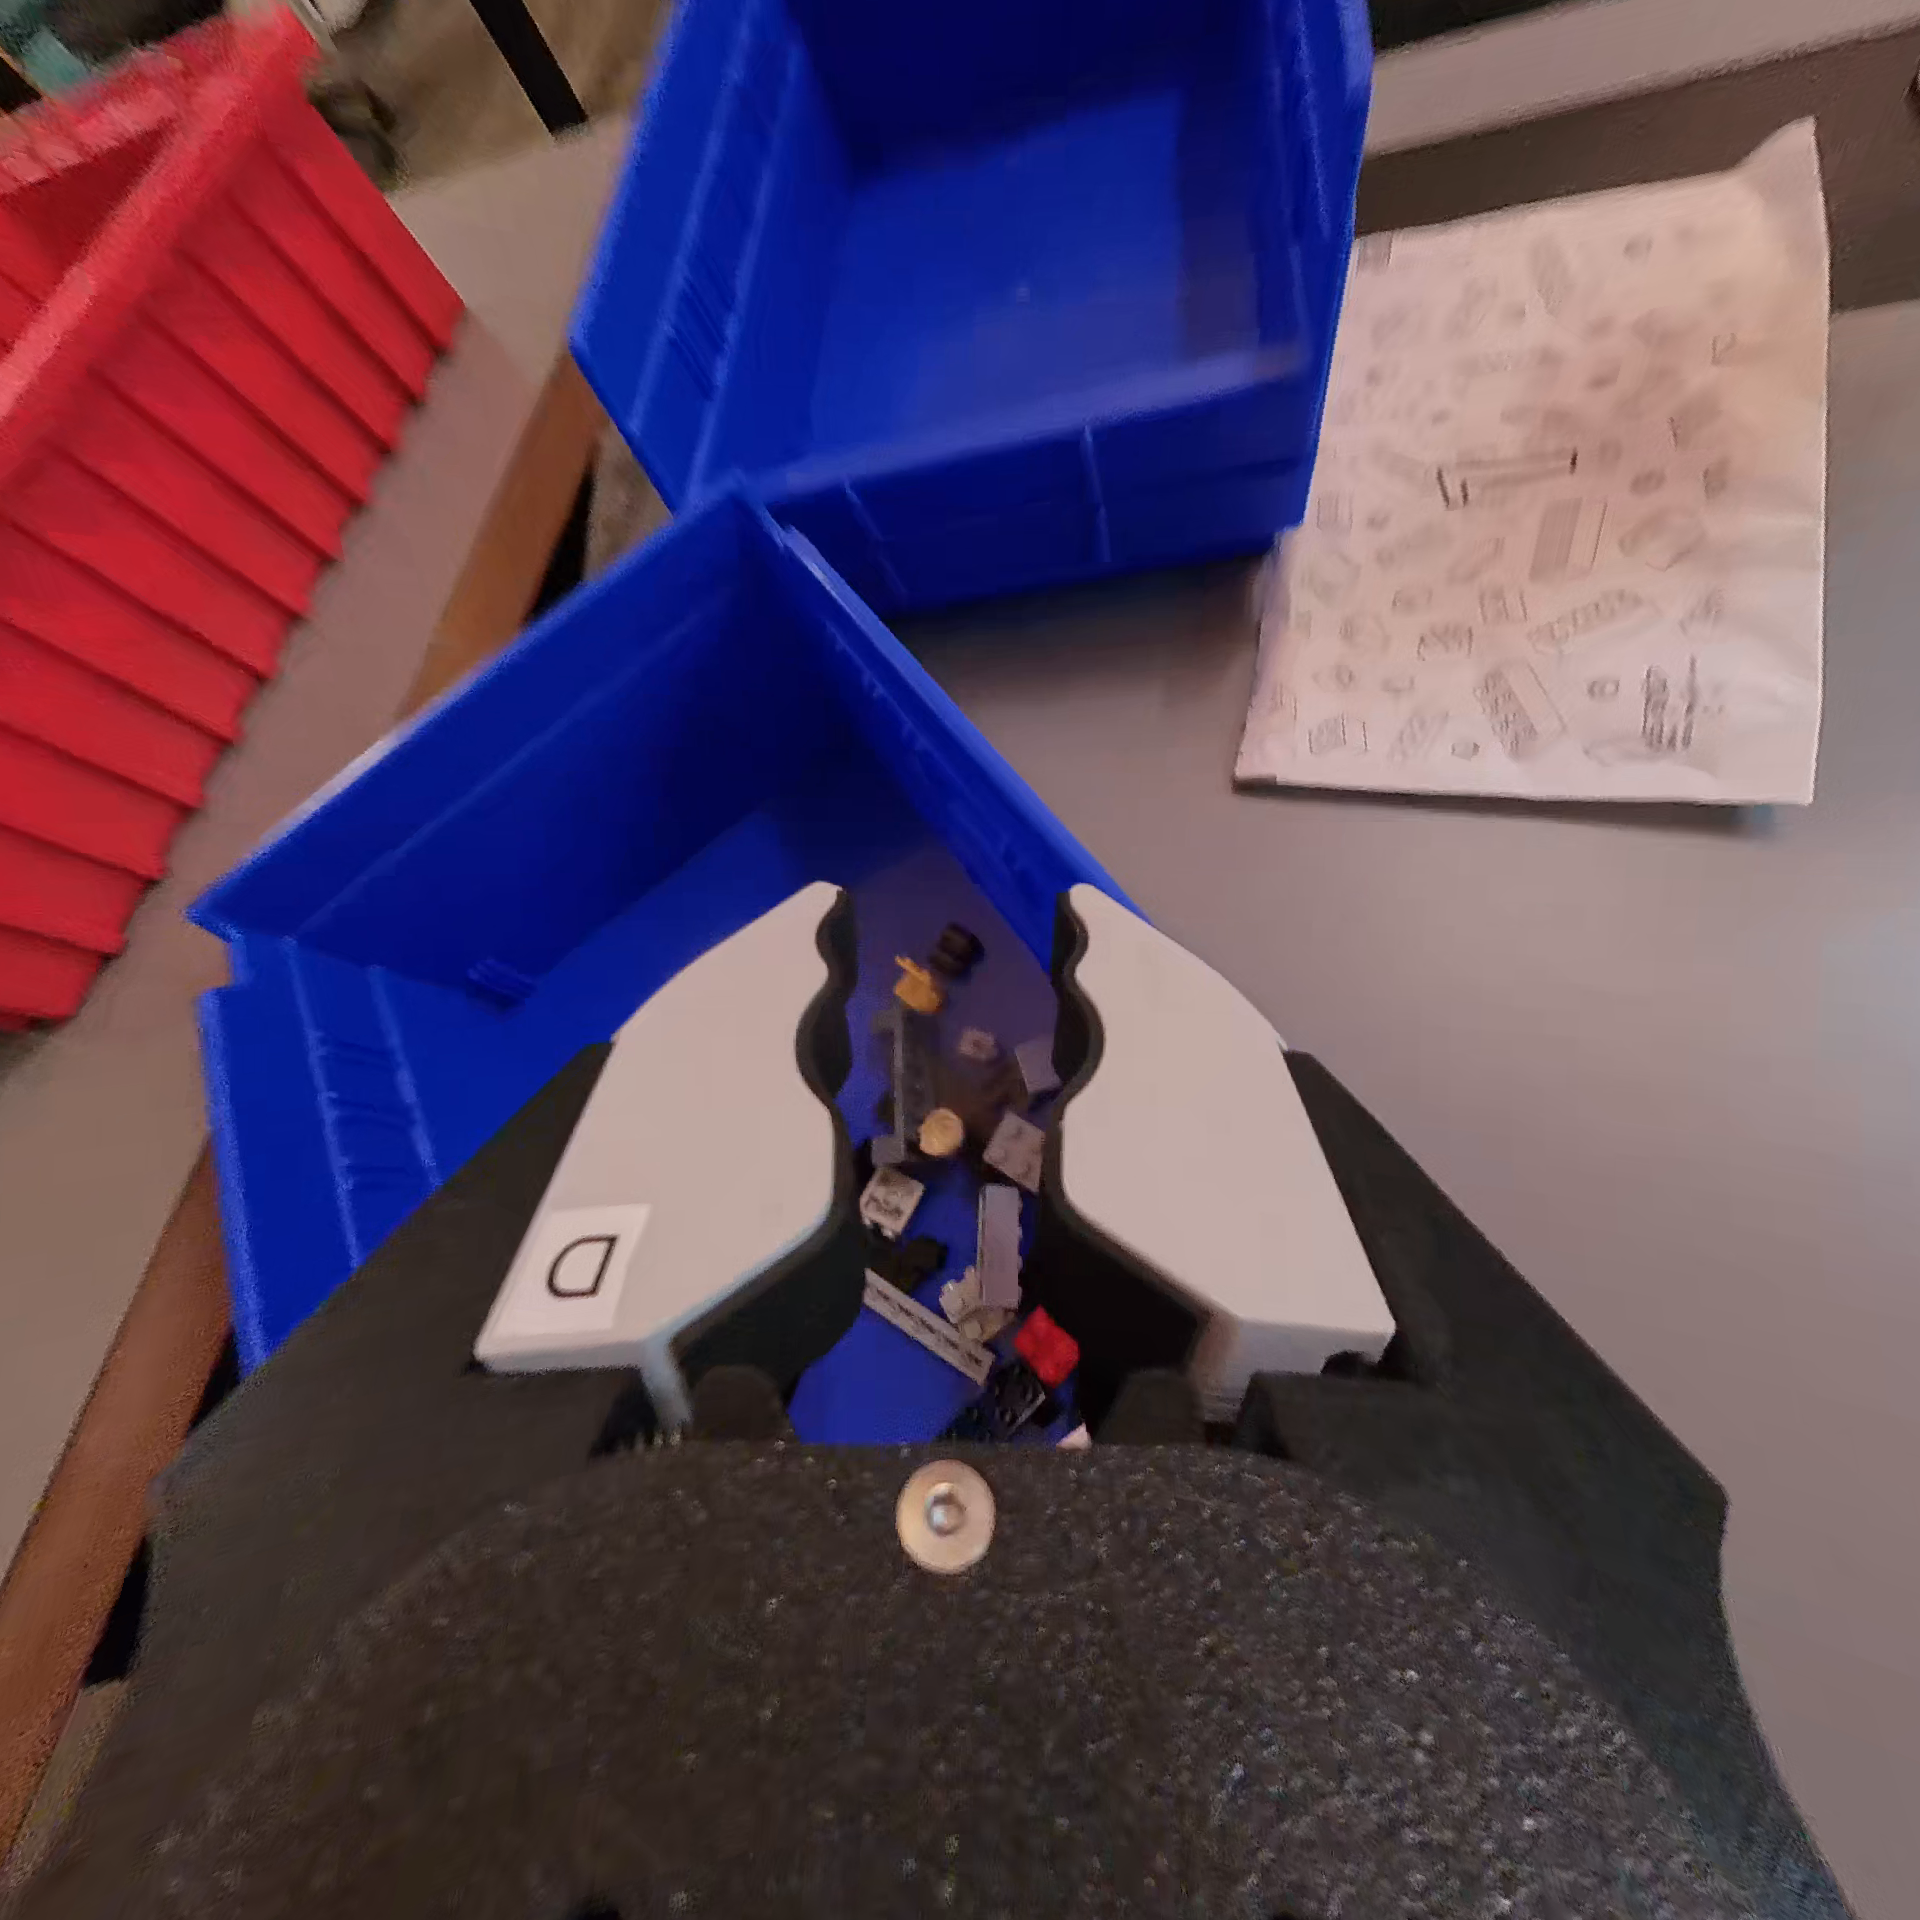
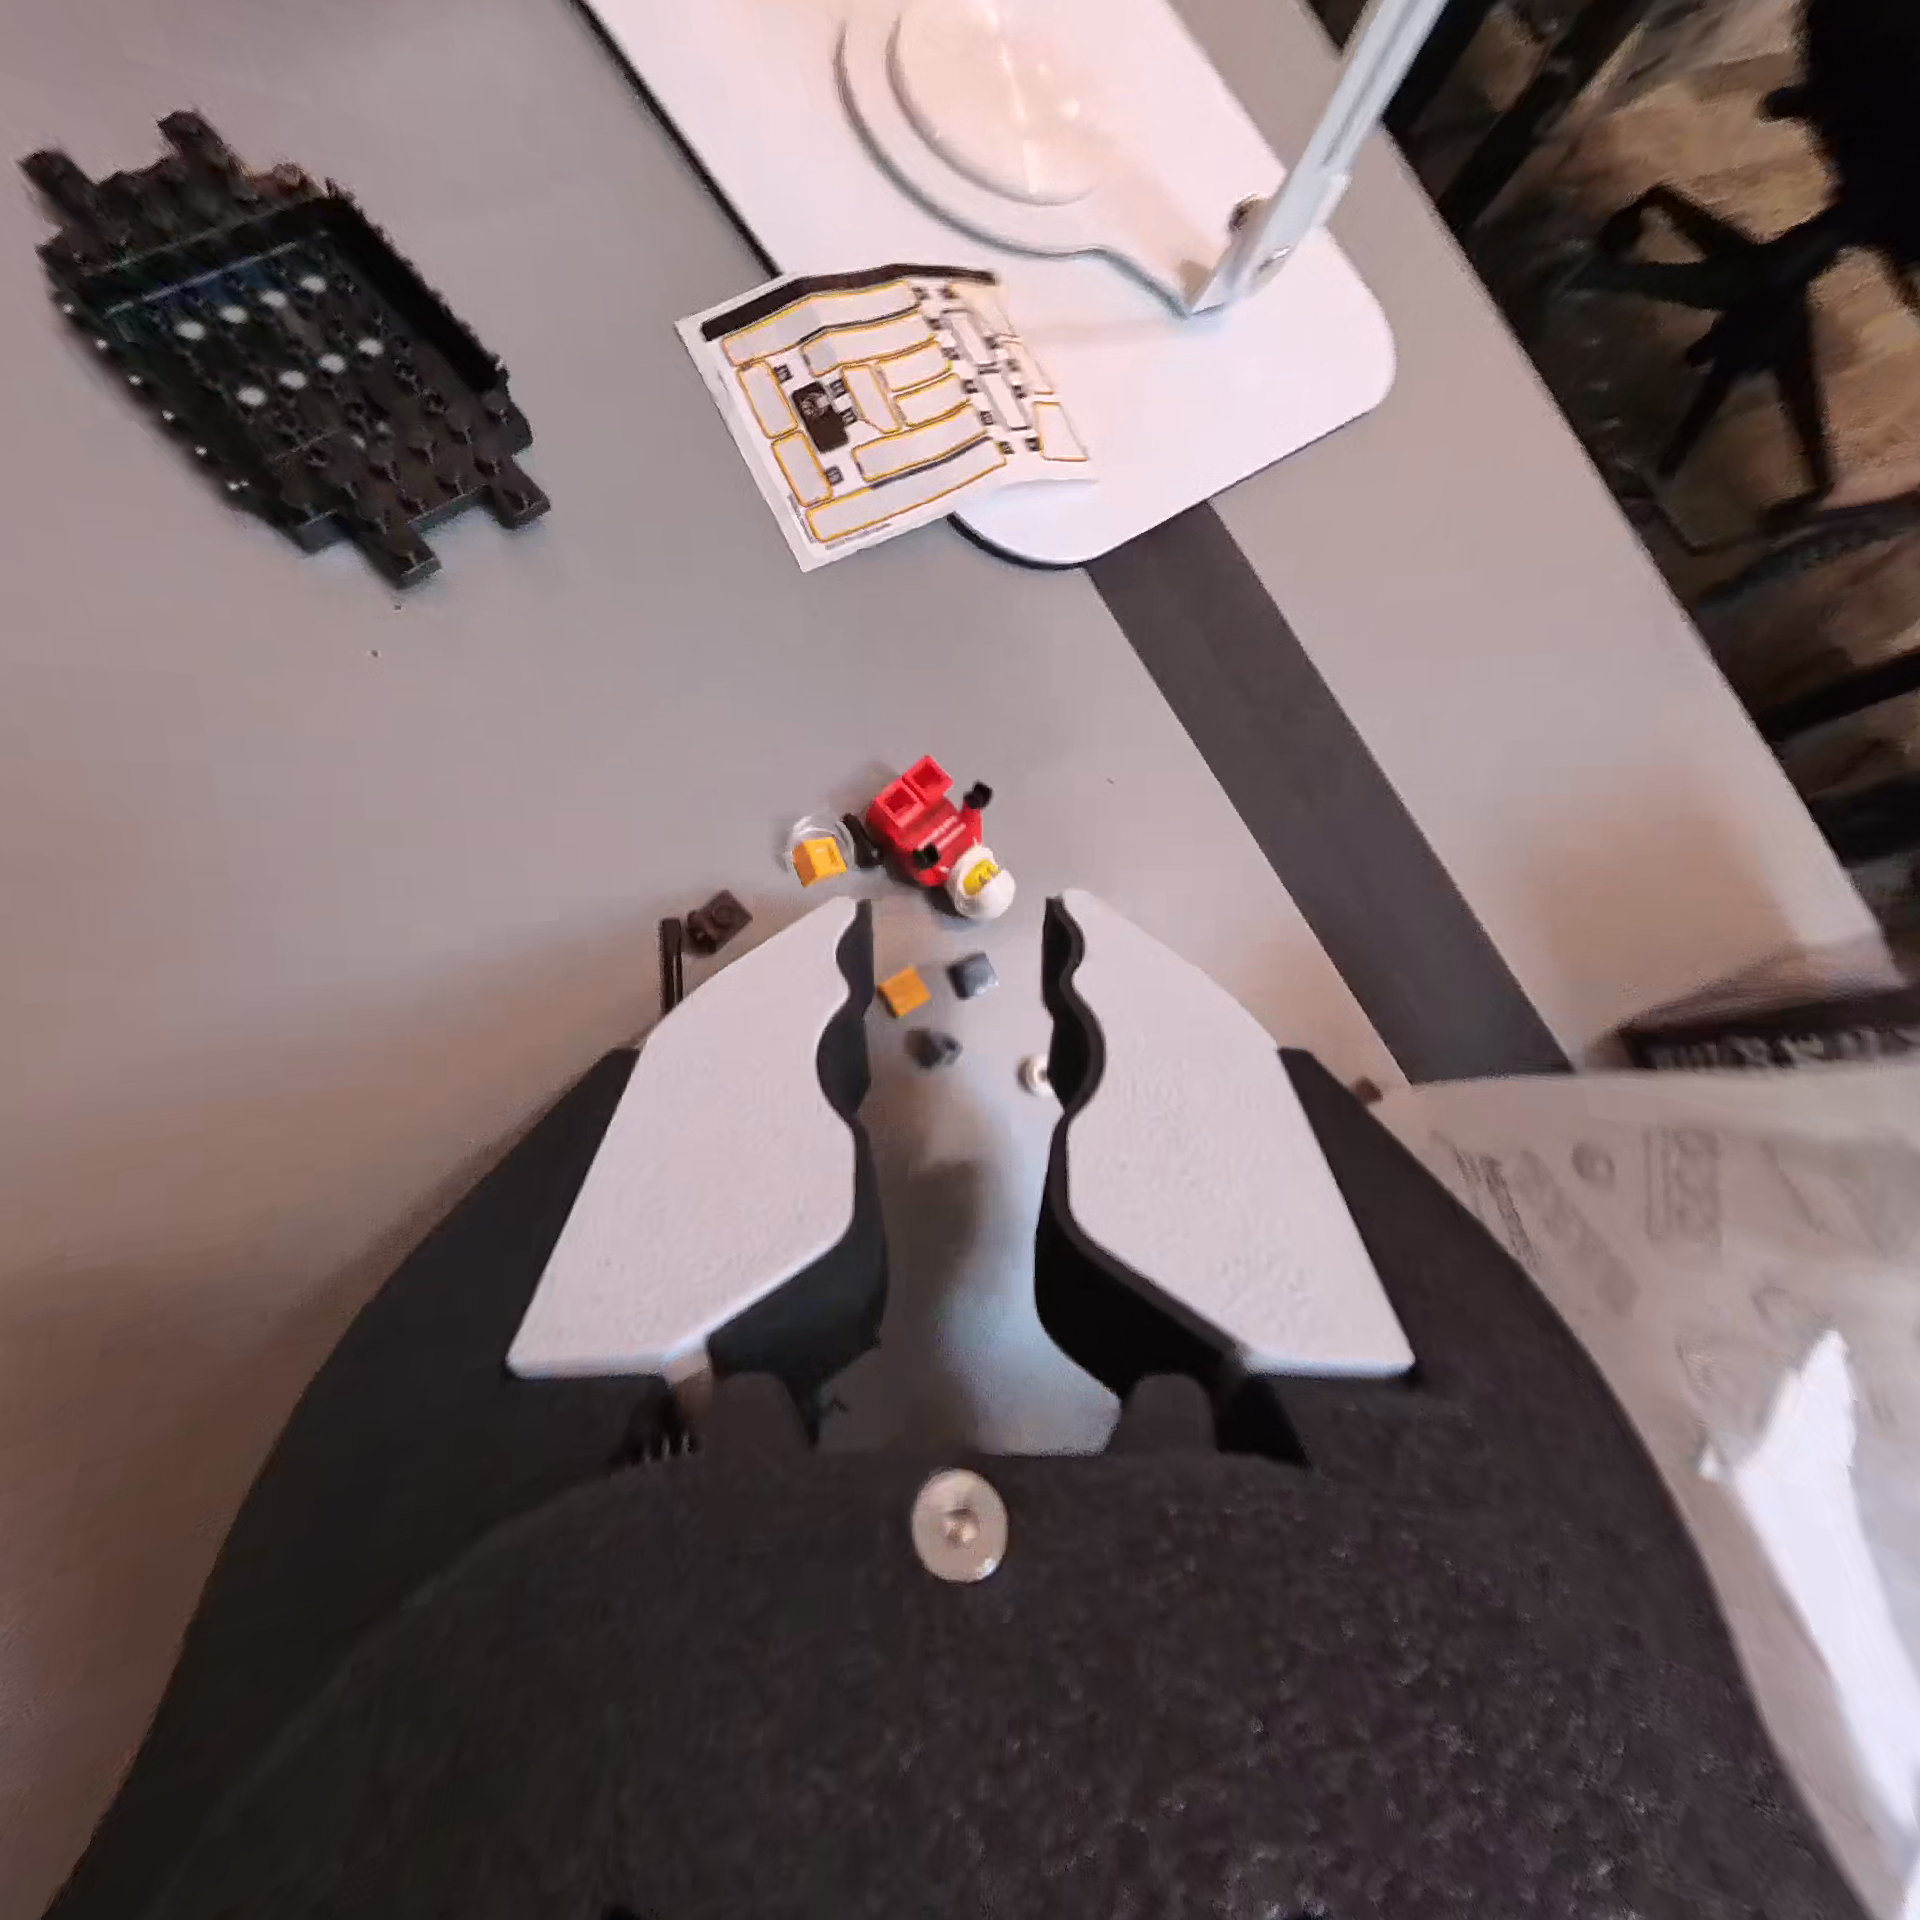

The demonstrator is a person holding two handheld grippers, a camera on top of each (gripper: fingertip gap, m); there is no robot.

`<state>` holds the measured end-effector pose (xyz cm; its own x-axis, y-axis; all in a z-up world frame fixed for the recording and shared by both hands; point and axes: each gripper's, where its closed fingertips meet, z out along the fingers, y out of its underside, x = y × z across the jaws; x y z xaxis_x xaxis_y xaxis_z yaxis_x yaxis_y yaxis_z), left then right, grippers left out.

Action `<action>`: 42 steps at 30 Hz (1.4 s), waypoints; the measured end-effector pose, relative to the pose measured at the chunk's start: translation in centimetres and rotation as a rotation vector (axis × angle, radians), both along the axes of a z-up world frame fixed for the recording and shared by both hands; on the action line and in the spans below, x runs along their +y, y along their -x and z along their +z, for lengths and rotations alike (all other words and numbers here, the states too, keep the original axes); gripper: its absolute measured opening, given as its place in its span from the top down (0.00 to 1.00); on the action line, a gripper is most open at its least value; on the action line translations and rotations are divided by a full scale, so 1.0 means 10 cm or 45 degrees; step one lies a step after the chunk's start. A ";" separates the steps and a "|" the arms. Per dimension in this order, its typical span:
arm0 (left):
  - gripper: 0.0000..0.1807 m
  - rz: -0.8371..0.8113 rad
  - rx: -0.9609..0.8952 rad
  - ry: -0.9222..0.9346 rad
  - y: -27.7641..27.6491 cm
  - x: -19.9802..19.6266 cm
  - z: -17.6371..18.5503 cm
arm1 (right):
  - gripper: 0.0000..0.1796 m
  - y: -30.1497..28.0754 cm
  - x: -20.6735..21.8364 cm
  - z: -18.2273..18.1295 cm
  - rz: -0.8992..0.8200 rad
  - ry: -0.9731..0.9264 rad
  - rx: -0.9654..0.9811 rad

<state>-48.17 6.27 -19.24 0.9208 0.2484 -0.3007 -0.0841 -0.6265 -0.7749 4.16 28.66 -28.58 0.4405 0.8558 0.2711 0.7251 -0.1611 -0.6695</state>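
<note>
Left tongs (image 1: 951, 904) gape over brick-filled blue bin (image 1: 582, 727); red bins (image 1: 177, 436) beside.

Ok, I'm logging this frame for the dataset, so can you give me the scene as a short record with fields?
left gripper: jaws open, empty, over the near blue plastic bin holding small loose toy bricks
right gripper: jaws open, empty, above small orange and grey pieces on the grey table
just ahead: red toy-brick figure
far left: black studded plate
also: second blue bin, printed sheet
</note>
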 end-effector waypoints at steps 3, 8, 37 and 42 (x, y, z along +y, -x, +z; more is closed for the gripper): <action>0.81 -0.034 0.074 -0.175 -0.10 0.04 0.31 | 0.83 0.08 0.08 -0.10 0.095 0.054 -0.101; 0.86 -0.282 0.141 -0.491 -0.67 0.11 0.87 | 0.87 0.12 0.13 -0.23 0.137 0.210 -0.162; 0.91 -1.887 -0.784 -0.084 -4.18 -0.19 -0.19 | 0.90 1.11 -2.41 0.71 0.777 -0.386 0.256; 0.92 -1.935 -0.761 -0.111 -4.12 -0.22 -0.18 | 0.90 1.05 -2.43 0.79 0.786 -0.192 0.437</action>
